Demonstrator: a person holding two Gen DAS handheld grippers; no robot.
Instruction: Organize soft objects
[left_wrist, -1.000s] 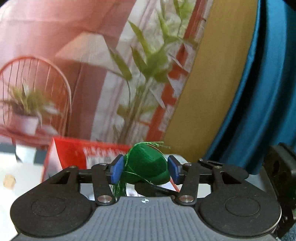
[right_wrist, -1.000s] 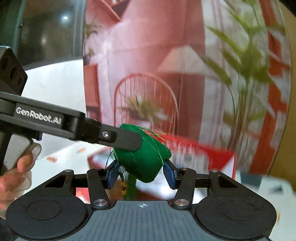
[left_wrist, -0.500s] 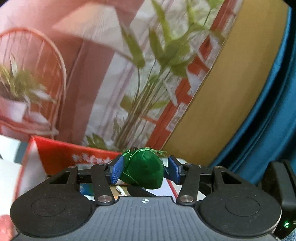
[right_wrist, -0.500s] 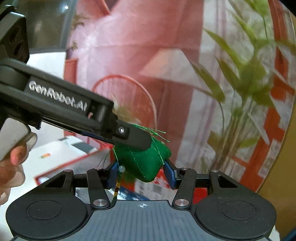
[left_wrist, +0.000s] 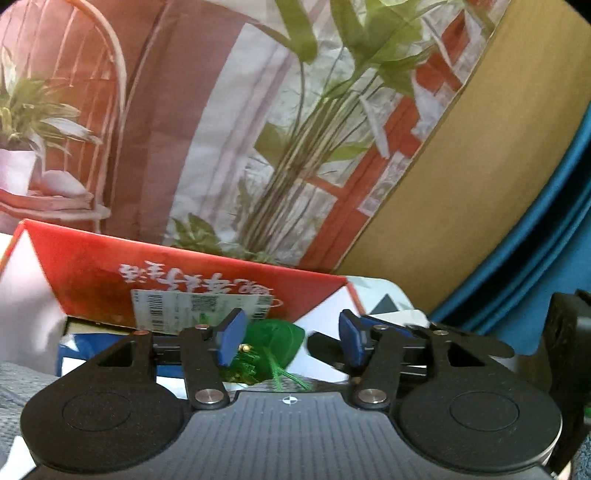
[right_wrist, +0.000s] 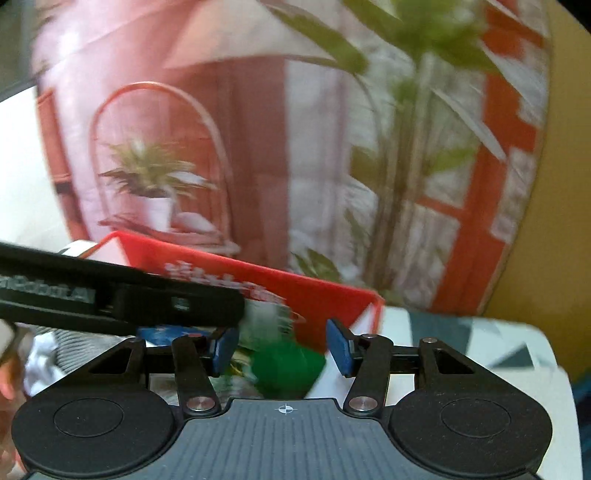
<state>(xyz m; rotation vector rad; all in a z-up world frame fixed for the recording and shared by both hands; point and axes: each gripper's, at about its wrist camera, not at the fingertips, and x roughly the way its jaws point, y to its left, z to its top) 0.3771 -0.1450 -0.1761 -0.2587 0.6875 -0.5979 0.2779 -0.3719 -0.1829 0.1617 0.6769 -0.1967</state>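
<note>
A green felt pouch (left_wrist: 280, 343) with loose green threads and a gold bead lies low between my two grippers, over the inside of the red box (left_wrist: 184, 273). My left gripper (left_wrist: 291, 341) has its jaws opening; the pouch sits nearer its left pad (left_wrist: 231, 341) and well clear of the right pad. My right gripper (right_wrist: 281, 349) is also opening, and the pouch (right_wrist: 288, 369), blurred, lies below and between its blue pads without being pressed. One black finger of the left gripper (right_wrist: 122, 295) crosses the right wrist view from the left.
The red box's lid (right_wrist: 295, 291) stands open, with blue packets inside. Grey knit cloth (left_wrist: 22, 380) lies at the left. A hand (right_wrist: 7, 369) shows at the edge. A printed plant backdrop (left_wrist: 295, 147), a teal curtain (left_wrist: 535, 240) and a patterned tabletop (right_wrist: 461, 332) surround the box.
Both grippers came down towards the red box. Their jaws widened and let go of the green pouch, which now sits lower between them instead of being squeezed.
</note>
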